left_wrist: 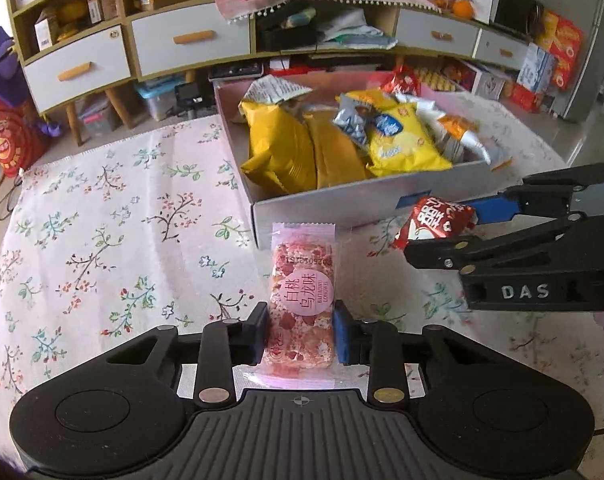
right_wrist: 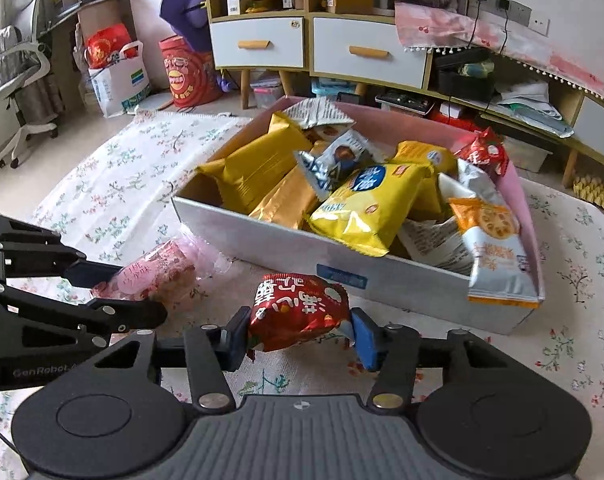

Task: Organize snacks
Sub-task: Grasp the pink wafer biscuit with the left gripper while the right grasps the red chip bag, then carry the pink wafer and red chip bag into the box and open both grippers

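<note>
Left gripper (left_wrist: 301, 330) is closed down on the pink bar (left_wrist: 302, 304), pads on its two long sides near the end closest to the camera. Right gripper (right_wrist: 300, 330) is pinched on the red pack (right_wrist: 300, 310) across its lower half. Both snacks sit low over the cloth (left_wrist: 102, 220), just in front of the box (right_wrist: 270, 248); can't tell if either is clear of the cloth.

Orientation: the bar's long axis runs straight away from the left gripper, far end pointing at the box's near wall. The red pack is wider than tall in the right wrist view, long axis roughly across the jaws, tilted slightly.

Risks, as I judge them:
- Bar is held near one end, so the free end likely droops and could catch the box wall on the way in.
- Red pack is puffy and slick, held low; it could squirt out or rotate.
- Grippers are close together; a simultaneous move to the box could clash them.
- Box is already heaped; a drop on the yellow bags (right_wrist: 357, 208) may slide off or over the rim.
</note>
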The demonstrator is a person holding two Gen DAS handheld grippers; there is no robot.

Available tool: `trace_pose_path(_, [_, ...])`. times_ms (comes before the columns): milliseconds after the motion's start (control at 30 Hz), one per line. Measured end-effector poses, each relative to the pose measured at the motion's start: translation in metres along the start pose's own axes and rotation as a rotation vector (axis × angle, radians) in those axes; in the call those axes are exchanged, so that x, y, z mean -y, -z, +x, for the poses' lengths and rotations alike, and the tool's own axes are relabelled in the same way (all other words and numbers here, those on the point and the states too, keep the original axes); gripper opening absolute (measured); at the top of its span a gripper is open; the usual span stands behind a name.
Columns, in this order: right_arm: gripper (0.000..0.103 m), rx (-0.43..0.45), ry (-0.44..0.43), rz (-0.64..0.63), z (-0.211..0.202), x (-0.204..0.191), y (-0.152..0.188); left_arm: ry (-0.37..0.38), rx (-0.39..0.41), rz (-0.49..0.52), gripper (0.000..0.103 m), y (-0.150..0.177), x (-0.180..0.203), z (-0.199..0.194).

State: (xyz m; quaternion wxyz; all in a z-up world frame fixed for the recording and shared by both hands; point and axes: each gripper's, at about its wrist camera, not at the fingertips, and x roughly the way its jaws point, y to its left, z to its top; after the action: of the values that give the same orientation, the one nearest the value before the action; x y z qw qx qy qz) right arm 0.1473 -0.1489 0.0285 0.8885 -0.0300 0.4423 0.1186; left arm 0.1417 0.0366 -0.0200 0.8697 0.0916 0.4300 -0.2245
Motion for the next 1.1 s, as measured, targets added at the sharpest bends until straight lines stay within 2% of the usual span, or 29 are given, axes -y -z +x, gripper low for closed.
trace_pose_path(367, [0.031,0.049,-0.025,0.082,-0.036,0.020,-0.007,0.006,0.060,-0.032,0.030,-0.008,0.002,-0.026])
trace_pose_path(600, [0.031,0.105,-0.009,0.148,-0.047,0.036,-0.017,-0.026,0.111,-0.072,0.030,-0.022,0.003,-0.034])
trace_pose_path(733, [0.031,0.136,0.002,0.204,-0.046,0.051,-0.027,-0.053,0.132,-0.091,0.030,-0.040,0.001,-0.028])
trace_pose_path(933, [0.031,0.157,0.022,0.267,-0.032,0.076,-0.041,-0.032,0.138,-0.085,0.030,-0.080,0.005,-0.001])
trace_pose_path(1100, [0.032,0.165,0.001,0.360,-0.016,0.099,-0.054,-0.023,0.157,-0.052,0.030,-0.111,0.011,0.025])
